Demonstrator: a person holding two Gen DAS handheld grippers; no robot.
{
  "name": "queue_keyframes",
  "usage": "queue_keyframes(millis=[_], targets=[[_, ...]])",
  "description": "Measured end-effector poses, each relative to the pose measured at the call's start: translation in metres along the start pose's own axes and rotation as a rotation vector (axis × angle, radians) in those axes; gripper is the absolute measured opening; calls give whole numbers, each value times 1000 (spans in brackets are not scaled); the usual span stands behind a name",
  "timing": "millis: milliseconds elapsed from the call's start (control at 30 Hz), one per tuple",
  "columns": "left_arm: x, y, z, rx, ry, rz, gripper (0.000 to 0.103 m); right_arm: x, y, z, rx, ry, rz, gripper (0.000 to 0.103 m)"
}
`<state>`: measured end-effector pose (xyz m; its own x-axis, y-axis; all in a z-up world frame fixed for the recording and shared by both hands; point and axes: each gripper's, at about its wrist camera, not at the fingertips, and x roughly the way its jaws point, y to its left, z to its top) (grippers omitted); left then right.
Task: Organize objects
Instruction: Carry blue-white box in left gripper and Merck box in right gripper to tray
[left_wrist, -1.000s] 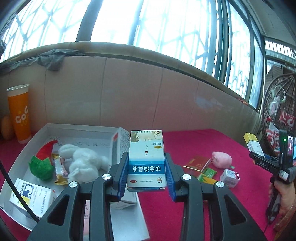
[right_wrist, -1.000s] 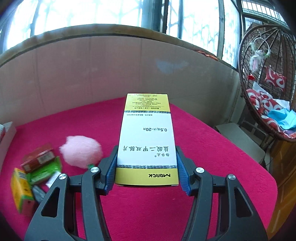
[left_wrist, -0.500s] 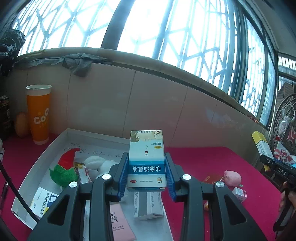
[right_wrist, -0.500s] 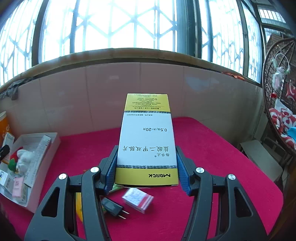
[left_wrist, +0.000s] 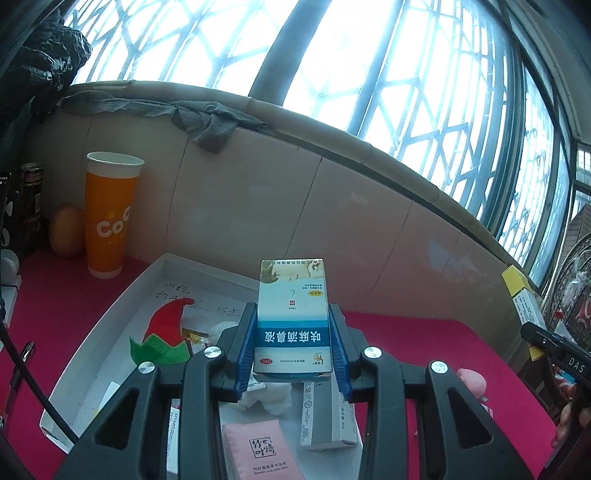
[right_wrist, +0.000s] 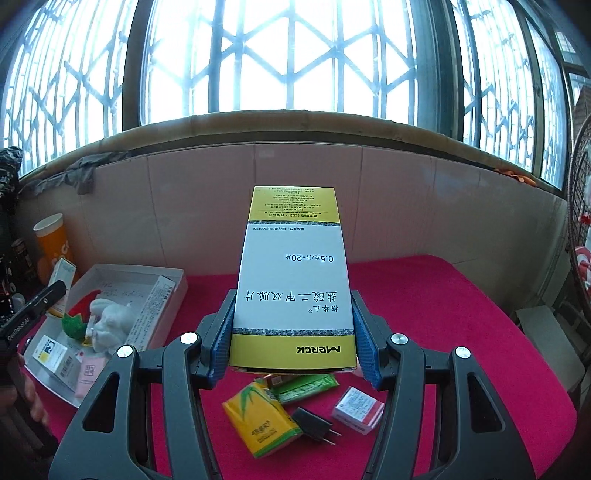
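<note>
My left gripper (left_wrist: 291, 350) is shut on a blue and white medicine box (left_wrist: 291, 317), held above the white tray (left_wrist: 110, 310). The tray holds a red and green felt hat (left_wrist: 162, 332), a white plush toy (right_wrist: 109, 317), a pink packet (left_wrist: 256, 450) and several boxes. My right gripper (right_wrist: 293, 332) is shut on a white and yellow Merck box (right_wrist: 293, 280), held above loose items on the red cloth: a yellow tissue pack (right_wrist: 260, 421), a black plug (right_wrist: 314, 424), a green packet (right_wrist: 306, 384) and a small pink and white box (right_wrist: 356, 408).
An orange paper cup (left_wrist: 109, 218) and a brown round object (left_wrist: 66, 236) stand left of the tray by the tiled wall. A pink plush (left_wrist: 471, 380) lies on the red cloth to the right. A wicker chair (right_wrist: 581, 229) stands at the far right.
Both grippers have risen and tilted up with their boxes still held. The left one has moved over the tray. The right view has swung left, bringing the tray and loose items into view.
</note>
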<state>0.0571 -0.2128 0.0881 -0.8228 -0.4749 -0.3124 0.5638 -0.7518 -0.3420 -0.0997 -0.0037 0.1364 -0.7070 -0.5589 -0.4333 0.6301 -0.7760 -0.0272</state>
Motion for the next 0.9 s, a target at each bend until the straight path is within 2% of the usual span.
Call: queue_keyframes(millis=[233,500,633,800,900], targets=[[1,20,5,-42,-12,25,36,2,46,12,-90,-10,83,56],[7,60,12,-180,-2,11,36,14,96,18,-160,13,180,56],[9,77,13,-246,5,-1,36,26,117,16,-169,52,228,56],[10,86,14,-253,5,6,36,45,142,15,-156,113,288,56],[13,91,13,-275,13,-22,36,55,155,14,-140,147,323,56]])
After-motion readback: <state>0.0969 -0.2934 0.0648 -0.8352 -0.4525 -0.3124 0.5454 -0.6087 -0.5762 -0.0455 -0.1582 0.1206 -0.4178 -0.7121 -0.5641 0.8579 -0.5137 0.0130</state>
